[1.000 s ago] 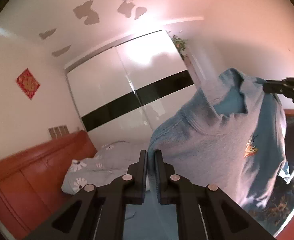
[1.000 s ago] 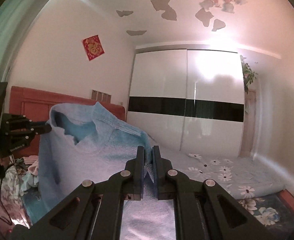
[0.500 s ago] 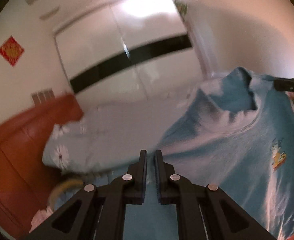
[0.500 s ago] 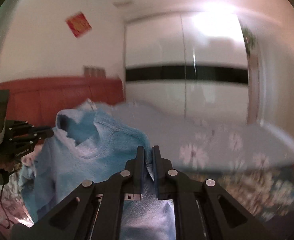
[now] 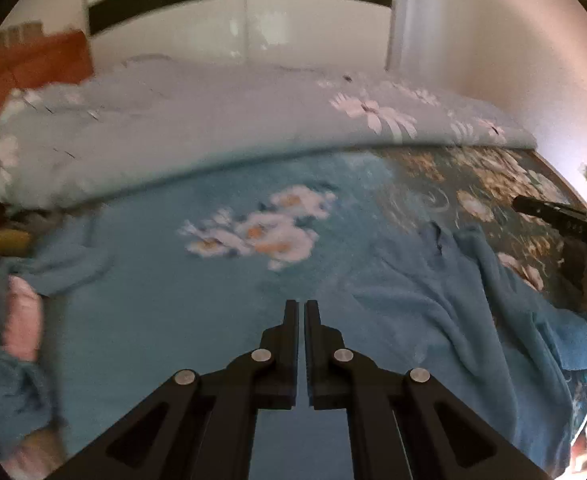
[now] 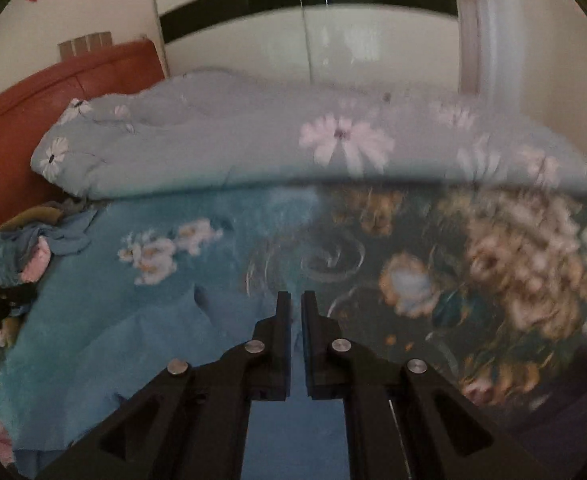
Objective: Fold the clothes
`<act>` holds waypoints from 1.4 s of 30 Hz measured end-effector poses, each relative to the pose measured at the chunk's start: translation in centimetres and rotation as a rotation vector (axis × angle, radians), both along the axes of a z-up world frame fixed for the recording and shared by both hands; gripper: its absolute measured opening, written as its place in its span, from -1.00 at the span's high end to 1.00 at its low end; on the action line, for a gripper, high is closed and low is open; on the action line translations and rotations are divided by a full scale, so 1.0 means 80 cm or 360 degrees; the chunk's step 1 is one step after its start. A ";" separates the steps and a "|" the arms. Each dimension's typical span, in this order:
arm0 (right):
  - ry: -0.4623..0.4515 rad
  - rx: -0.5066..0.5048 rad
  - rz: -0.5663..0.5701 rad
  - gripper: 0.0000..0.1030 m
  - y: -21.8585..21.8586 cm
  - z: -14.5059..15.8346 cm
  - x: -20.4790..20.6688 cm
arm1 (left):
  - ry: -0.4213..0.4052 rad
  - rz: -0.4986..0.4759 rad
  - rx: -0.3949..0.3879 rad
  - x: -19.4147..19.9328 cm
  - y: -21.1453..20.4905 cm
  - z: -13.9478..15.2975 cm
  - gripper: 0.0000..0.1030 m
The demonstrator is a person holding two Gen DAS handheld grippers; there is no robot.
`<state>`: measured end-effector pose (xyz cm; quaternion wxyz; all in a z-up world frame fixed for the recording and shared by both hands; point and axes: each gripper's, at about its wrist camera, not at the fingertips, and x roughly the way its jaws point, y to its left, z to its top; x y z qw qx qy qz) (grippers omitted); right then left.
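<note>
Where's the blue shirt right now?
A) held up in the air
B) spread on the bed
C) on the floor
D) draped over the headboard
B: the shirt lies spread across the floral bed sheet, collar toward the duvet, not hanging.

Ahead of my left gripper (image 5: 297,308) the floral bedsheet (image 5: 221,280) lies open. A rolled quilt (image 5: 213,128) walls the far side, a clothes heap (image 5: 17,280) the left (my right gripper (image 5: 549,212) flanks the opposite edge).
</note>
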<state>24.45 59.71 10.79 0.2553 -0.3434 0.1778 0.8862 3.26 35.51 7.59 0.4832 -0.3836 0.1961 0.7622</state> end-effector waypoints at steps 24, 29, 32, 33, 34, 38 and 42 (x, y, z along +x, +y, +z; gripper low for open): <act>-0.0263 -0.0325 0.0082 0.19 0.044 -0.110 -0.023 | -0.0083 -0.0219 -0.0233 0.027 0.086 -0.095 0.85; -0.0254 -0.0291 0.0160 0.92 0.021 -0.108 -0.026 | 0.0075 -0.0167 -0.0268 0.042 0.088 -0.088 0.87; -0.0246 -0.0155 0.0192 0.93 0.003 -0.097 -0.028 | 0.0154 -0.0108 -0.0238 0.037 0.080 -0.073 0.87; -0.0213 -0.0133 0.0188 0.94 0.003 -0.089 -0.026 | 0.0212 -0.0077 -0.0231 0.031 0.075 -0.062 0.88; -0.0171 -0.0108 0.0166 0.94 0.005 -0.077 -0.023 | 0.0256 -0.0051 -0.0231 0.023 0.071 -0.053 0.88; -0.0065 -0.0001 0.0086 0.94 0.023 -0.036 -0.028 | 0.0363 0.0061 -0.0223 -0.021 0.063 -0.015 0.87; -0.0007 0.0097 0.0043 0.94 0.045 0.002 -0.053 | 0.0516 0.0112 -0.0224 -0.059 0.077 0.013 0.87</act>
